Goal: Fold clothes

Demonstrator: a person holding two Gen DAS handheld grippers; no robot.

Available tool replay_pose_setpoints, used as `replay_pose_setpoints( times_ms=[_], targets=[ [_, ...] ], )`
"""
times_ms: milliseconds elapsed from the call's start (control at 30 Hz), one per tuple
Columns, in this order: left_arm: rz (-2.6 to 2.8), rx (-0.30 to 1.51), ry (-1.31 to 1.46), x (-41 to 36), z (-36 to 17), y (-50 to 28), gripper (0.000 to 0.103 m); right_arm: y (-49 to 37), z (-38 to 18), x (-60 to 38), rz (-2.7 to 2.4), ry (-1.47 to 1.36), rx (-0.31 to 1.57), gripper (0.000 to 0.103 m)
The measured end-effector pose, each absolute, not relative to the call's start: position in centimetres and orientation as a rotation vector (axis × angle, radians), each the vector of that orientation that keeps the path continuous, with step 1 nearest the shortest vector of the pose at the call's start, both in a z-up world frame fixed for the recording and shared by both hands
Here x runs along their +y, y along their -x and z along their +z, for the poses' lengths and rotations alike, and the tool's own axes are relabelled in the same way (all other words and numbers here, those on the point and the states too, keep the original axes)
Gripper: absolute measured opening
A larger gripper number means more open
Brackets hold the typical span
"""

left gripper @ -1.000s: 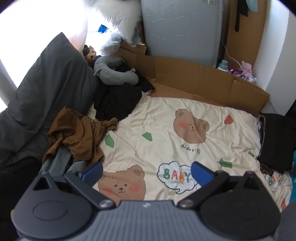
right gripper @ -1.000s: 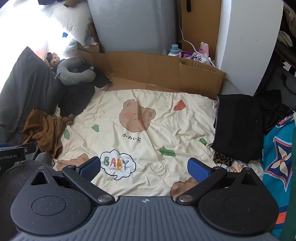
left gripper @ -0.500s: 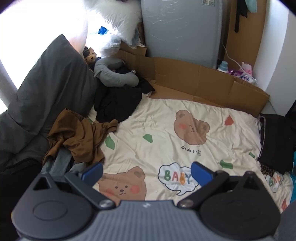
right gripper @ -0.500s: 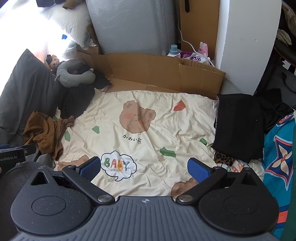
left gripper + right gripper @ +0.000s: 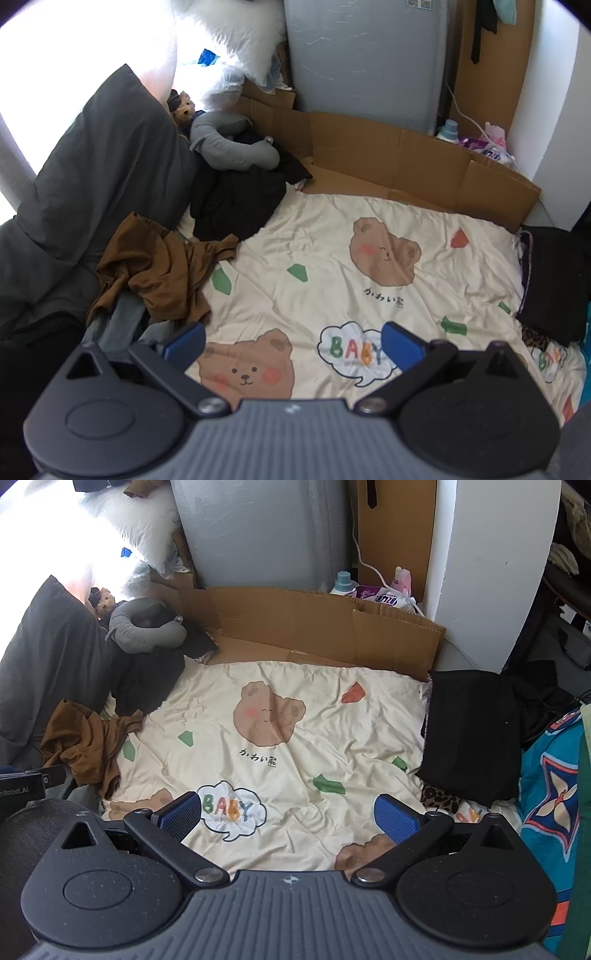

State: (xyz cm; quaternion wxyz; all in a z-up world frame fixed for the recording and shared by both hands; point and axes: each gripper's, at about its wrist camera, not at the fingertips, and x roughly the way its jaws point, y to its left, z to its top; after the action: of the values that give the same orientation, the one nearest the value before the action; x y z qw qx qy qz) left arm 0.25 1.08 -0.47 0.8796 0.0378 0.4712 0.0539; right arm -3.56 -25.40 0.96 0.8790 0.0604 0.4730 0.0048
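A crumpled brown garment (image 5: 162,273) lies at the left edge of the cream bear-print blanket (image 5: 332,258); it also shows in the right wrist view (image 5: 88,742). A crumpled black garment (image 5: 236,199) lies behind it. A folded black garment (image 5: 469,731) rests at the blanket's right edge, also in the left wrist view (image 5: 554,280). My left gripper (image 5: 293,345) is open and empty above the blanket's near part, just right of the brown garment. My right gripper (image 5: 288,814) is open and empty above the blanket's front.
A dark grey pillow (image 5: 99,177) and a grey neck pillow (image 5: 236,151) lie at the left. Cardboard (image 5: 325,627) lines the back, with a grey cabinet (image 5: 266,531) behind. A teal patterned cloth (image 5: 550,797) lies at the right.
Both grippers have drifted slightly; the view has shifted a little. Both stay open and empty, and no garment has moved.
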Motion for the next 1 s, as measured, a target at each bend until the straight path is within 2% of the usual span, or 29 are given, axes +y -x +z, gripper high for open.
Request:
replay_pose_setpoints(
  times_ms=[700, 1000],
  targets=[
    [0.087, 0.950, -0.126, 1.3, 0.6, 0.5, 0.102, 3.4, 0.9, -25.0, -0.015, -0.096, 1.014, 0.103],
    [0.113, 0.941, -0.052, 4.9, 0.3, 0.2, 0.101, 3.4, 1.6, -26.2, 0.002, -0.184, 0.996, 0.103]
  ],
)
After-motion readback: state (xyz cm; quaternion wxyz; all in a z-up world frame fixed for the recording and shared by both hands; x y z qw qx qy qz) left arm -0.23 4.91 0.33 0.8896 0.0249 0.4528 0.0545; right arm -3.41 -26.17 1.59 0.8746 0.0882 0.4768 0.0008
